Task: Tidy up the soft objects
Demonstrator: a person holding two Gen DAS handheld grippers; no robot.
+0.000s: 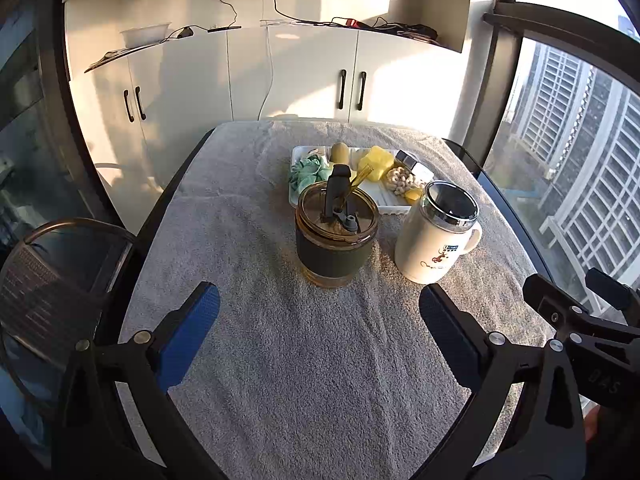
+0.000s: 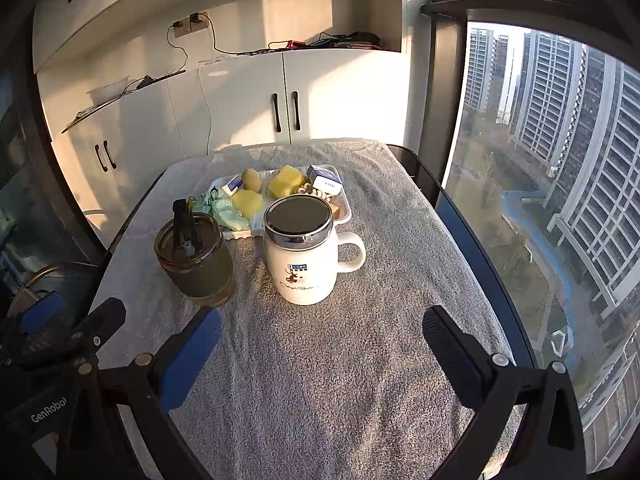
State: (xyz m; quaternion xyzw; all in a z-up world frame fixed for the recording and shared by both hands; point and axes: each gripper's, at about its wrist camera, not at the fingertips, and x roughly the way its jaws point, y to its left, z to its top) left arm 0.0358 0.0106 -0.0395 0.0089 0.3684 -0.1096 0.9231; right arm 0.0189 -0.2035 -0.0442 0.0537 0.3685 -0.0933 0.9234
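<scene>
Left gripper (image 1: 320, 320) and right gripper (image 2: 320, 336) hover spread and empty before the white mug (image 2: 306, 258); white tray (image 2: 344, 216) of soft items sits behind it.

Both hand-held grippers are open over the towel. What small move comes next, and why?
Probably ease the left hand-held gripper forward past the glass tumbler toward the green cloth in the white tray: it is empty, and the tumbler stands directly in front.

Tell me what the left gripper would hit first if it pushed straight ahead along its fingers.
Probably the amber glass tumbler with the dark sleeve and black flip lid: it stands centred between the open left gripper fingers, with only bare grey towel before it. The white tray sits behind. Depth is uncertain through the fisheye.
</scene>
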